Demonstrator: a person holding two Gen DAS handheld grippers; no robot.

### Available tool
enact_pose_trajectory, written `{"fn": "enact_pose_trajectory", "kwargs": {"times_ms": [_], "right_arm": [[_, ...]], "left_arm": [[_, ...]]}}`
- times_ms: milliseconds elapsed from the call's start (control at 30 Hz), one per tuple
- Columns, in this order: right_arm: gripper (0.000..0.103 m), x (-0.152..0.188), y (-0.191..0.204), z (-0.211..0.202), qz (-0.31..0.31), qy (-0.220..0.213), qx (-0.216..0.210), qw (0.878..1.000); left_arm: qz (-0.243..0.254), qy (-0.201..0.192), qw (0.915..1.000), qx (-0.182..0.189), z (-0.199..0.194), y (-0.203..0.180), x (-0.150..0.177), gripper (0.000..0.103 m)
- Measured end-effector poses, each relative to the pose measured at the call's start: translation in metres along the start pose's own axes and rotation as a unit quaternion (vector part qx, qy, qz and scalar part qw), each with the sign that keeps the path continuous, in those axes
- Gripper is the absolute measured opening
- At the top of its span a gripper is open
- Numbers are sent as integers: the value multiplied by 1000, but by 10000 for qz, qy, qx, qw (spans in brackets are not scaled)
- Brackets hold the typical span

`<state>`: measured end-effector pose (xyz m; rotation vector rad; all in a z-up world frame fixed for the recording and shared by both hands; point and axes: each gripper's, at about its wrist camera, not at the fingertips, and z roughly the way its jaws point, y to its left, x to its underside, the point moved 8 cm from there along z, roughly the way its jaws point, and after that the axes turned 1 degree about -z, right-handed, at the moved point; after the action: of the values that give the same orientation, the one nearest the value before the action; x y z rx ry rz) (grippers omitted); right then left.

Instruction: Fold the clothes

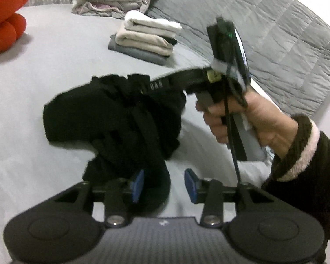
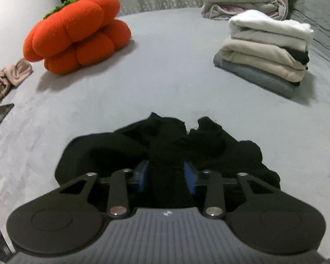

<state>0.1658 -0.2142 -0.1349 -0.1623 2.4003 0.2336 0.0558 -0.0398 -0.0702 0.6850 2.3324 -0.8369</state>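
Grey bed: crumpled black cloth garment, pinched by right hand-held gripper; left hand-held gripper spread, empty; folded cream-and-grey clothes stack behind.

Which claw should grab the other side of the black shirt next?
Probably the left claw. It is open with nothing between its pads, right beside the black shirt. The right claw is already shut on it.

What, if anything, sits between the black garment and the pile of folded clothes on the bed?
Nothing visible. The right gripper is shut on the black garment, and only bare grey bed lies between it and the folded stack. The orange pumpkin cushion sits well off to the other side.
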Motion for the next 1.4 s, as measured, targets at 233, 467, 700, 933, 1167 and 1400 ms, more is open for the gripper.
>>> {"fn": "enact_pose_trajectory", "kwargs": {"times_ms": [233,467,700,933,1167,1400], "right_arm": [[1,2,-17,-10,245,-79,-4,9997],[0,8,-45,-37,421,-269,142,9987],[11,23,-75,-51,850,-211,72,9961],[19,14,-49,-50,796,-275,-233,9962],[46,5,-7,-30,547,-207,-466,9972],[15,11,5,6,-24,-59,52,10000]], "left_arm": [[-683,-303,9956,-574,12,33,-27,43],[-1194,-770,9775,-1558,33,67,-54,45],[-1283,-946,9711,-1774,53,76,-66,43],[-1287,-1100,9709,-1696,60,69,-75,42],[-1403,-1028,9702,-1687,68,73,-71,38],[-1258,-1118,9646,-2032,72,77,-66,10]]}}
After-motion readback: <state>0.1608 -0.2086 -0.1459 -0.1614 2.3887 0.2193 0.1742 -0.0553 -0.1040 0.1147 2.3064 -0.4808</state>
